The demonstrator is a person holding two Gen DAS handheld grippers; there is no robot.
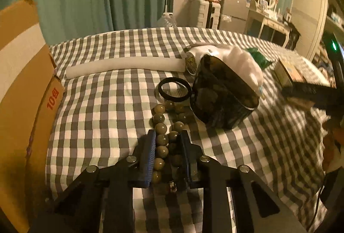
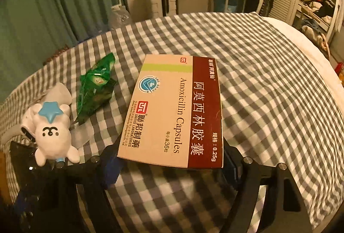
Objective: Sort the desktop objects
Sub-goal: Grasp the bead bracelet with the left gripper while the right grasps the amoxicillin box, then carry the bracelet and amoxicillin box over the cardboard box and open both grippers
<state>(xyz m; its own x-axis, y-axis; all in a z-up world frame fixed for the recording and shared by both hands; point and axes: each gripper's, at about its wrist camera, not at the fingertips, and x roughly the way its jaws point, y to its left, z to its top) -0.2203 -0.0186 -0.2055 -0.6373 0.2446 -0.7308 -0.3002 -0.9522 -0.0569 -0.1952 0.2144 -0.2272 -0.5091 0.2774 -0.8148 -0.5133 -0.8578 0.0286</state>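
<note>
In the left wrist view my left gripper (image 1: 167,136) is closed around a string of grey-green beads (image 1: 161,128) lying on the checked cloth; the fingers touch the beads on both sides. Beyond lie a black ring (image 1: 174,90) and a dark oval container (image 1: 223,93) with a white plush toy (image 1: 240,60) on its far rim. In the right wrist view my right gripper (image 2: 169,162) is shut on an Amoxicillin capsule box (image 2: 178,110), held just above the cloth. The box and right gripper also show at the left view's right edge (image 1: 301,73).
A white foam strip (image 1: 124,67) lies across the back left. A cardboard box (image 1: 23,82) stands at the left edge. A green foil packet (image 2: 96,86) and the white plush toy (image 2: 51,129) lie left of the capsule box. Furniture stands beyond the table.
</note>
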